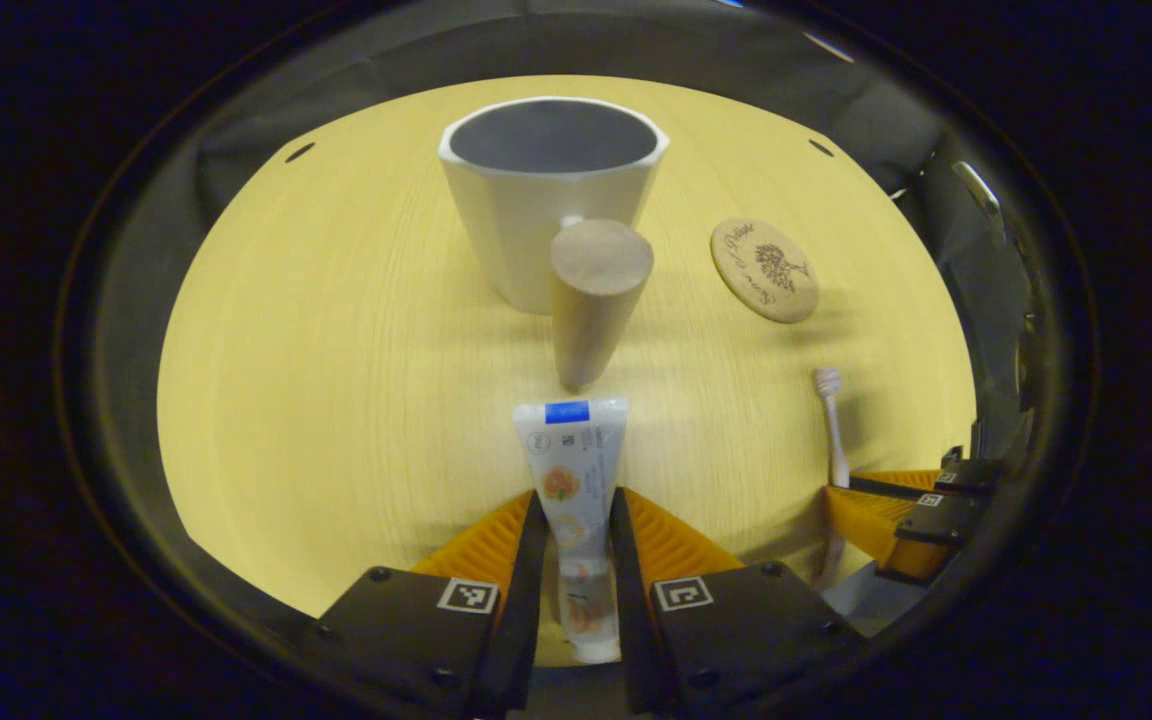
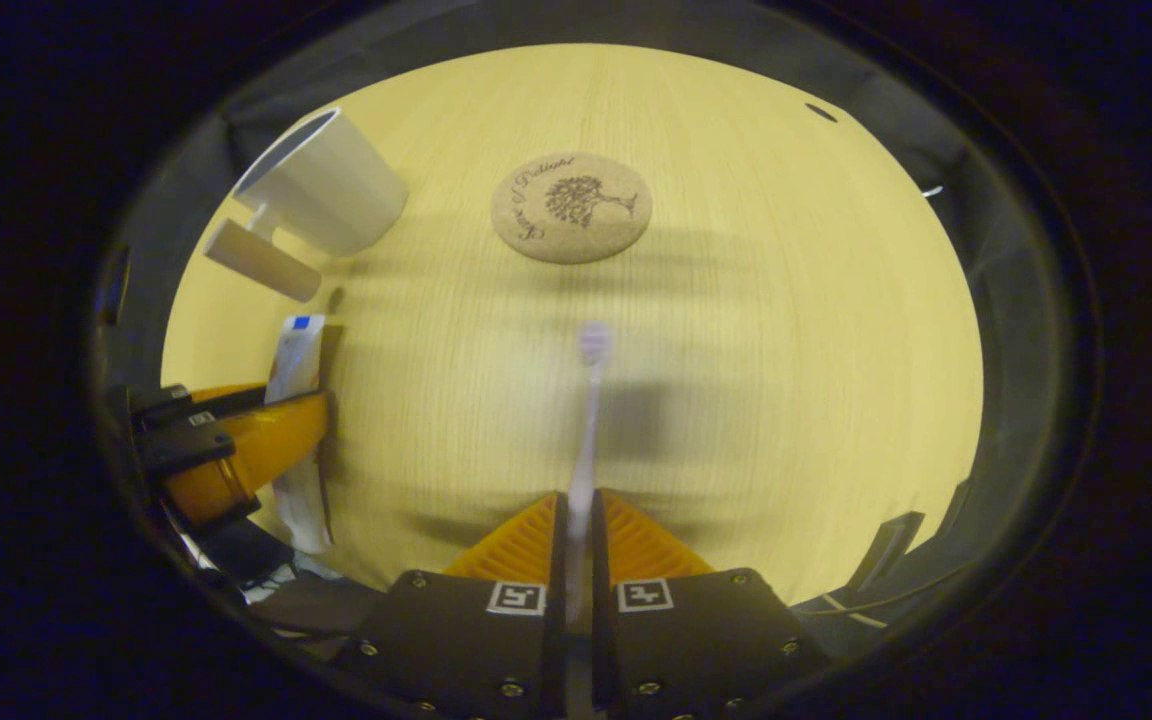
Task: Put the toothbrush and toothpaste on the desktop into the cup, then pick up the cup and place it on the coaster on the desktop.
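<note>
toothpaste (image 1: 576,480): tube clamped between left gripper (image 1: 577,520) fingers, flat crimped end pointing forward toward the cup, above the desktop.
toothbrush (image 2: 588,420): handle pinched in right gripper (image 2: 577,520), bristle head forward, aimed at the coaster.
left gripper: narrow, both fingers pressing the tube's sides.
right gripper: nearly closed on the thin handle.
cup (image 1: 548,195): upright, wooden handle facing the left gripper, just ahead of the tube.
coaster (image 2: 571,207): flat on desktop (image 2: 786,350), right of the cup, bare.
</note>
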